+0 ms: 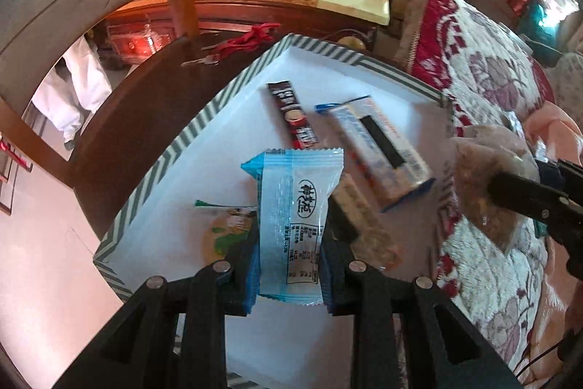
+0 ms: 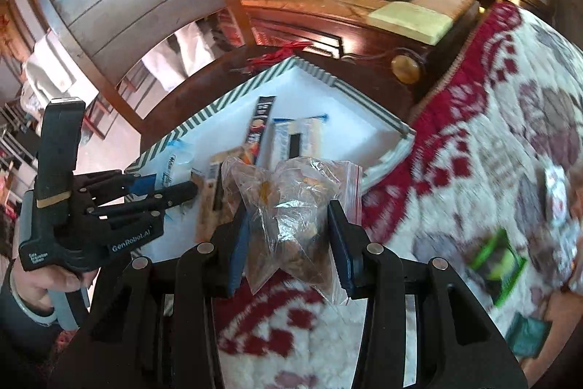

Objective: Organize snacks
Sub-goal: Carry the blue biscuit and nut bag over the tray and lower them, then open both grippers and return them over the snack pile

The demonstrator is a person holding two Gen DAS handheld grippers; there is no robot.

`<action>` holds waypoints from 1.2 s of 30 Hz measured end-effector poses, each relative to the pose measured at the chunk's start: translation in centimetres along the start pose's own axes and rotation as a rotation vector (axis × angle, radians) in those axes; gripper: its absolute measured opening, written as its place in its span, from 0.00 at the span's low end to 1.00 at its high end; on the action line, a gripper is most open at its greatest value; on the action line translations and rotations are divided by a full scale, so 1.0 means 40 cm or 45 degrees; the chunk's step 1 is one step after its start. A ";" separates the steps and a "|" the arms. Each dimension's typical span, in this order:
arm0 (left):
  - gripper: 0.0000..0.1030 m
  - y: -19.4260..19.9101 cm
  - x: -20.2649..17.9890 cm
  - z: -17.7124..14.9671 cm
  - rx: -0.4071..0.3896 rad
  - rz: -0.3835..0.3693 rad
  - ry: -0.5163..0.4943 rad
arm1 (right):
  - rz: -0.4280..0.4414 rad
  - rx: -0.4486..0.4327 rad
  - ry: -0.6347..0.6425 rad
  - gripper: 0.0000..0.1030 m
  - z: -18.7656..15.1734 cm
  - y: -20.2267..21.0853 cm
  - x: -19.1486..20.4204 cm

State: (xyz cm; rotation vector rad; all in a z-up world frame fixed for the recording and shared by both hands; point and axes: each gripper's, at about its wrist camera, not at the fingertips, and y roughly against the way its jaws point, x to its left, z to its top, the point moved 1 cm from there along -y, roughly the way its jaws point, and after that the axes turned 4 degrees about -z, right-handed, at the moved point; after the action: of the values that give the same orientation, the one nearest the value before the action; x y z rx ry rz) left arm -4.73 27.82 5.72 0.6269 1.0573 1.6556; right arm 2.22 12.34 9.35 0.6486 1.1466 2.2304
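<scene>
Several snacks already lie in the striped-rim tray (image 1: 175,148) — your left gripper (image 1: 289,256) grips the blue wafer packet (image 1: 295,206) above it, your right gripper (image 2: 288,236) clasps the clear zip bag (image 2: 291,206) over the bedspread (image 2: 473,152) beside its right edge — both, plus a green packet (image 2: 497,261), remain unplaced.

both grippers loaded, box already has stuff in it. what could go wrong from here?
1. The left gripper pinches the blue packet only at its lower part; most of it sticks out above the box, so it may swing or slip.
2. The clear bag in the right gripper is soft and sagging, still over the blanket; it could slide out short of the box.
3. The grippers are close together near the box edge, so they may bump.
</scene>
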 end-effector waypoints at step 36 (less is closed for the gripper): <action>0.74 0.049 -0.210 0.014 -0.092 -0.035 -0.153 | -0.111 -0.059 -0.306 0.57 -0.165 0.105 -0.189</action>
State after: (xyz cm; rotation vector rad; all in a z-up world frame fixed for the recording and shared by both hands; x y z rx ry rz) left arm -2.39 19.97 8.50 0.6532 0.9119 1.6043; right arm 2.58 1.55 8.19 0.8071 0.9815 2.0359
